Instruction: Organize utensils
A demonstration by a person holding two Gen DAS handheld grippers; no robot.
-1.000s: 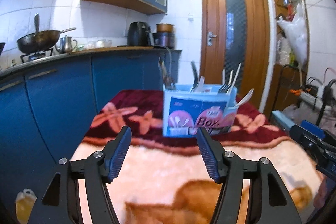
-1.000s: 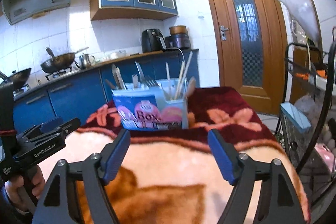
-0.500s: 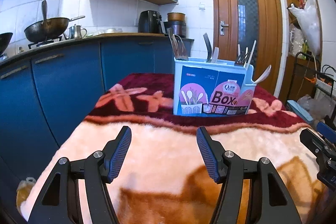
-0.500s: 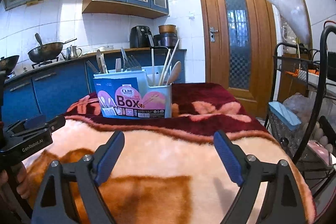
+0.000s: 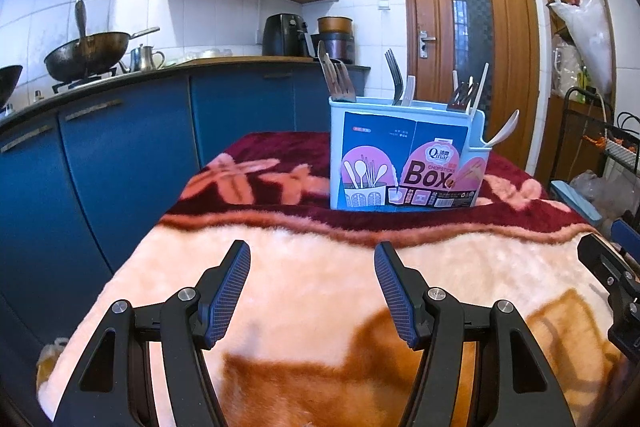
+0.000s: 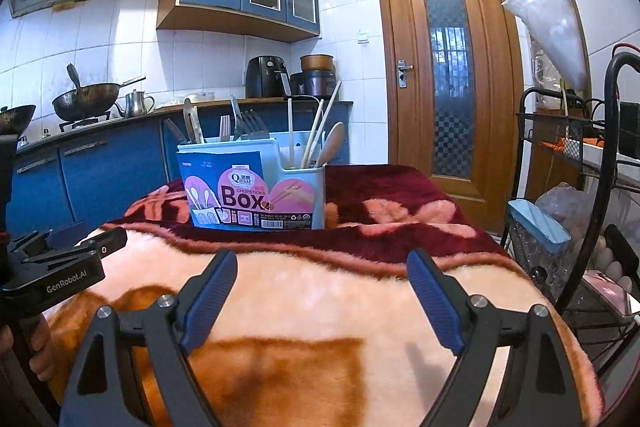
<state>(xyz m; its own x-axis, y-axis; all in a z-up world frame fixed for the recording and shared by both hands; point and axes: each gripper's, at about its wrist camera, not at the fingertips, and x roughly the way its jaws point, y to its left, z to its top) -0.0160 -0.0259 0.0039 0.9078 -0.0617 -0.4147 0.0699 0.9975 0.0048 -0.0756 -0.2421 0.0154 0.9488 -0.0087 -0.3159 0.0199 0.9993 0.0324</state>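
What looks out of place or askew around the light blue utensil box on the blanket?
Little stands out. The light blue plastic utensil box stands upright on the plush blanket. One white plastic spoon leans outward over its end compartment instead of standing like the forks. Nothing lies spilled on the blanket.

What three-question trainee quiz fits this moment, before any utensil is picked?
1. True or false: the left tongs grip a fork.
2. Where does the wooden spoon stand? A) the utensil box's low side compartment B) flat on the blanket C) in the wok
3. Fill in: the right tongs are ____ and empty.

Key: 1 false, they are open and empty; 2 A; 3 open.
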